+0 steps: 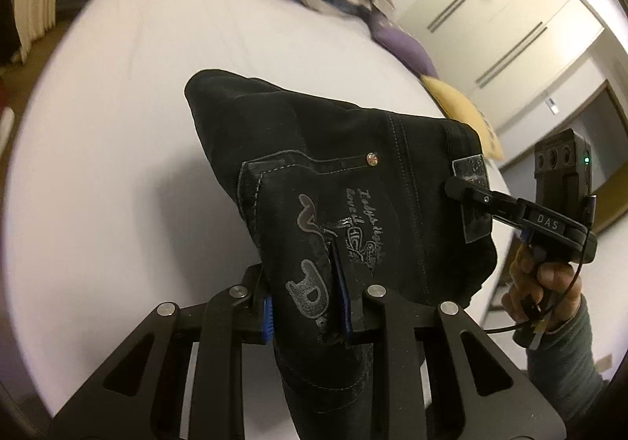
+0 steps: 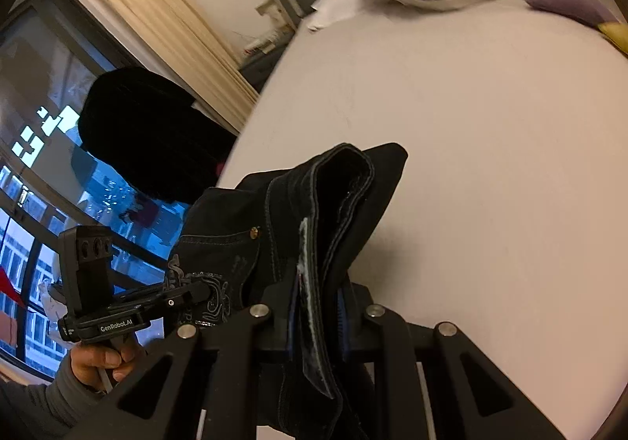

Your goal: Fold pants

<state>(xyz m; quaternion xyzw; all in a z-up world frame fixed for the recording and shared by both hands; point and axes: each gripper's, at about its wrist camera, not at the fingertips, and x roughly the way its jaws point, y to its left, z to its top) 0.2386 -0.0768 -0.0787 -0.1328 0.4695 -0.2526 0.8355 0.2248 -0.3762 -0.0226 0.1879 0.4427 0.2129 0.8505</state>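
On my right gripper (image 1: 469,193), seen from my left wrist camera, a small plate on the black body reads "DAS" in pale capitals. From my right wrist camera, my left gripper (image 2: 196,289) carries a strip along its side printed "GenRobot.AI" in white. The black pants (image 1: 353,204) bear grey embroidered script on the back pocket (image 1: 314,228), two slanted cursive lines I cannot make out for certain (the first may begin with "Lady", but the stitching is too fine). Below it sits a large stitched letter "D". The dark patch (image 1: 471,200) at the waistband shows embossed marks too faint to read.
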